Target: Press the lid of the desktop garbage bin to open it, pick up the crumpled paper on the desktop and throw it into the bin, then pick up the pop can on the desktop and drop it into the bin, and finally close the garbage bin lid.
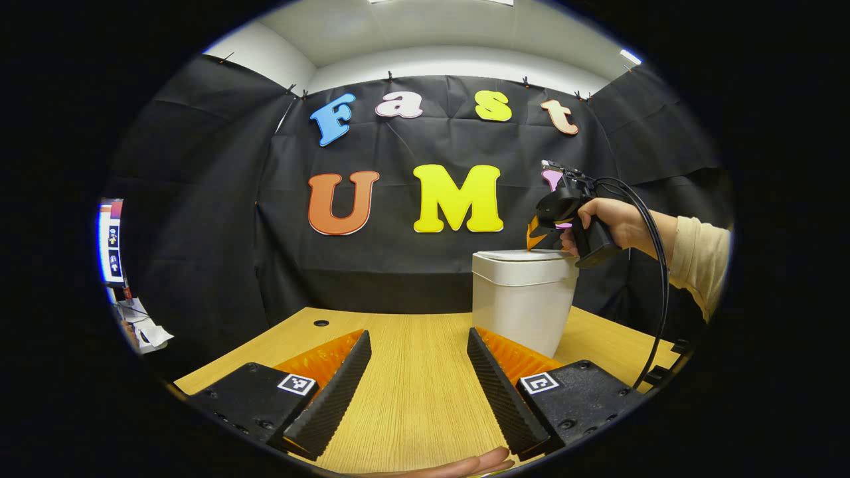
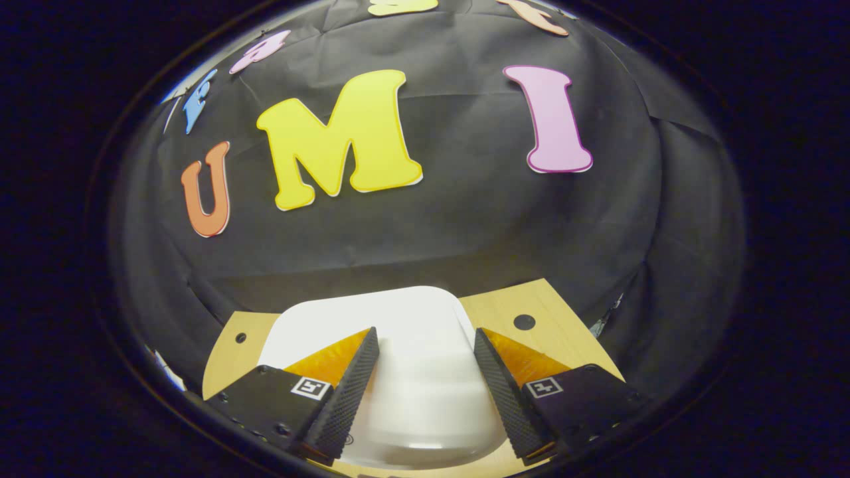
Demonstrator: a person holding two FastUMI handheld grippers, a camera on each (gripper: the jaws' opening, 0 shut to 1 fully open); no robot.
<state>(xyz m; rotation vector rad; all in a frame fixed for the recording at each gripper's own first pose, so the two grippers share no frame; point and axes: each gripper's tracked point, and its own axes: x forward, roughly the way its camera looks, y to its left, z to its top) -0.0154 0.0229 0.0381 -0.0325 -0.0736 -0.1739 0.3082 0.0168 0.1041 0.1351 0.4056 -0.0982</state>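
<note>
A white garbage bin (image 1: 524,302) stands on the wooden desk (image 1: 412,372) with its lid (image 1: 521,255) down. In the left gripper view my right gripper (image 1: 534,236), held by a hand (image 1: 614,222), hovers at the lid's right edge, fingertips at the lid. In the right gripper view the white lid (image 2: 412,358) lies flat just below my right gripper (image 2: 424,345), whose fingers are spread apart with nothing between them. My left gripper (image 1: 418,345) is open low over the desk, left of the bin and holding nothing.
A black cable (image 1: 657,279) hangs from the right gripper down to the desk's right edge. A cable hole (image 1: 321,323) sits near the desk's back left, another hole (image 2: 524,322) beside the bin. Clutter and a screen (image 1: 113,242) lie beyond the left wall.
</note>
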